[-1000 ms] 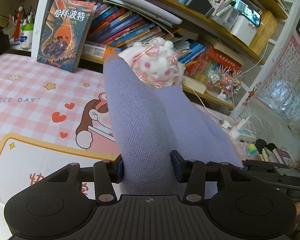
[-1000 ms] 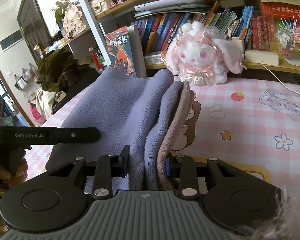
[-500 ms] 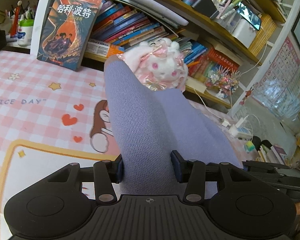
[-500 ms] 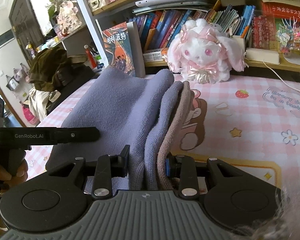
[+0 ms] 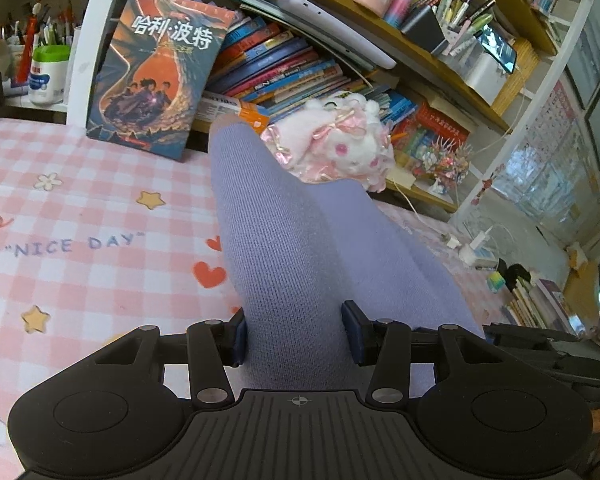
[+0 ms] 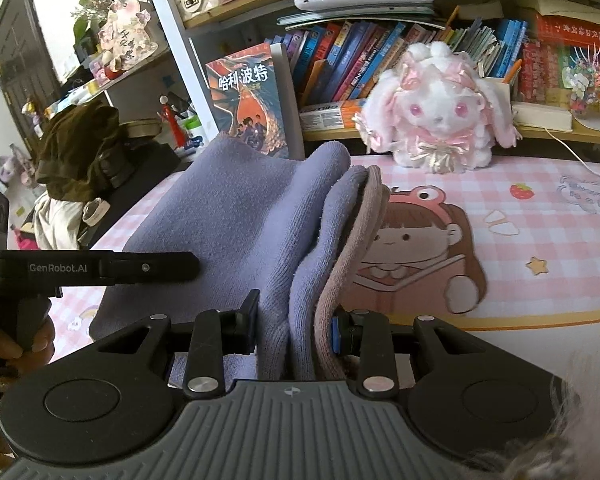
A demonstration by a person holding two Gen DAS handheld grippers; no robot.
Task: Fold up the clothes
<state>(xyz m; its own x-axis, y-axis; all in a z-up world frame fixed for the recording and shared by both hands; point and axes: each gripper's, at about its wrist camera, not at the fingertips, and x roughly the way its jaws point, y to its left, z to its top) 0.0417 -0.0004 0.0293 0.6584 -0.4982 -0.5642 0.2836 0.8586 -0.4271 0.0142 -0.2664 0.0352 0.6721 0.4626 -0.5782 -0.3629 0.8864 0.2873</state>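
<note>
A lavender knit garment point(image 5: 296, 248) is held up off the pink checked table mat point(image 5: 80, 216). My left gripper point(image 5: 296, 334) is shut on a thick fold of it. In the right wrist view the garment point(image 6: 236, 216) hangs in several folds with a brownish-pink edge point(image 6: 364, 232) on its right. My right gripper point(image 6: 294, 330) is shut on those bunched folds. The left gripper's body point(image 6: 88, 268) shows to the left, beside the cloth.
A white and pink plush rabbit point(image 6: 440, 120) sits at the back of the mat against a bookshelf point(image 6: 380, 56). A book point(image 5: 156, 76) leans upright at the shelf's left. A power strip and cable point(image 5: 472, 248) lie at the mat's right end.
Both grippers have carried the garment forward toward the shelf and to the left; the plush and book look larger. The grips have not changed.
</note>
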